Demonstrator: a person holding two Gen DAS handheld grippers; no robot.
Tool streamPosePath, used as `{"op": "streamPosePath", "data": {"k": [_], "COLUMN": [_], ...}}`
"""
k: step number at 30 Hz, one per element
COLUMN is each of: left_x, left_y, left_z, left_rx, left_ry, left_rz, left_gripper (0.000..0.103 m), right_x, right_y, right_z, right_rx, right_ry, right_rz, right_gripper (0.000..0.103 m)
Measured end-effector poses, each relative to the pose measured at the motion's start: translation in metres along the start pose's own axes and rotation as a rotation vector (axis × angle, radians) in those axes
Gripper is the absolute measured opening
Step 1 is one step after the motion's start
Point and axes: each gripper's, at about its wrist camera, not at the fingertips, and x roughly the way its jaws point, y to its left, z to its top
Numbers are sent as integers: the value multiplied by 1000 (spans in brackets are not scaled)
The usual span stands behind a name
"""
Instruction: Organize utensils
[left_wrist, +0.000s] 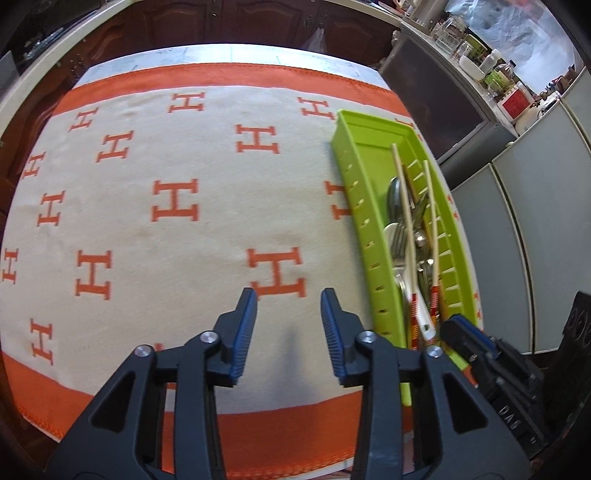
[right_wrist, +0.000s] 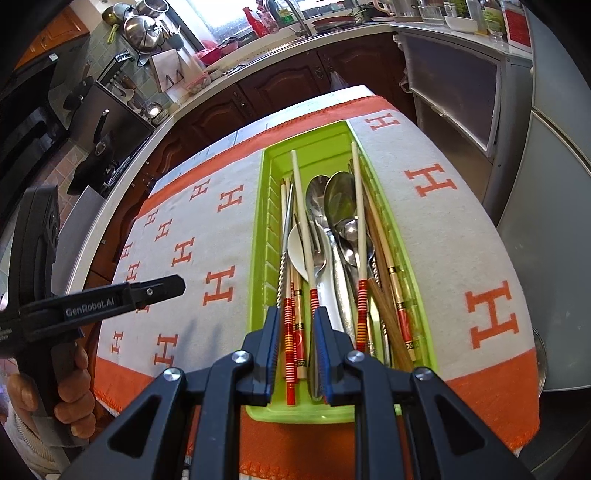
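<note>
One green tray (right_wrist: 266, 206) lies on the tabletop, on a cream cloth (left_wrist: 207, 236) with orange H marks and orange borders, toward the cloth's right side as the left wrist view has it. All the utensils in view sit inside it, heaped lengthwise. Counting from the right wrist view: two large metal spoons (right_wrist: 341, 199) with bowls side by side at the far end, one smaller metal spoon (right_wrist: 349, 229) lying over them, one white ceramic spoon (right_wrist: 297, 251), one fork (right_wrist: 320, 258), and one thin metal rod with a twisted shaft (right_wrist: 286, 236) along the left wall. Two pale chopsticks with red and white banded ends (right_wrist: 301, 214) cross the heap, and several darker and patterned chopsticks crowd the right side, too overlapped to count surely. The right claw (right_wrist: 295, 341) hangs over the tray's near end, its jaws parted narrowly and holding nothing, with banded chopstick ends visible between them. The left claw (left_wrist: 289, 334) hovers above bare cloth just left of the tray, jaws wide apart and empty. A hand (right_wrist: 74, 391) grips its handle.
</note>
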Motion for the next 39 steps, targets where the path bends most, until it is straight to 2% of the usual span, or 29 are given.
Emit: {"op": "streamPosePath", "data": {"k": [7,11,14,18,21,25,28,31,36,39], "left_x": [-18,-34,-51,-74,-91,-116,-135,-153,-180,-188], "left_y": [33,47,53,59,63,62,60,59,59,60], "left_z": [-22,-33,-39,-44,-45,-43,-39,-37,-35,-34], "left_rx": [-8,-23,-11,-5,0,9,9,11,-12,-26], "left_ry": [-47,-78,-114,-150,-179,-219,-252,-289,-360,-387], "left_rz": [48,39,59,111,100,154,187,175,146,165], "left_gripper": [53,72,82,85,85,86,88,89,89,89], "right_x": [2,2,1,-9,-21,-40,-53,-65,-81,-84], "right_y": [20,33,43,66,90,113,130,139,156,161], "right_z": [-8,-10,-8,-5,0,8,13,21,24,22], "right_rx": [-43,-63,-76,-119,-169,-215,-261,-237,-254,-270], "right_ry": [22,26,23,9,-17,-59,-91,-101,-167,-192], "right_rz": [-6,-9,-15,-15,-19,-22,-36,15,11,9], "right_gripper": [18,18,19,27,40,57,62,62,65,69]}}
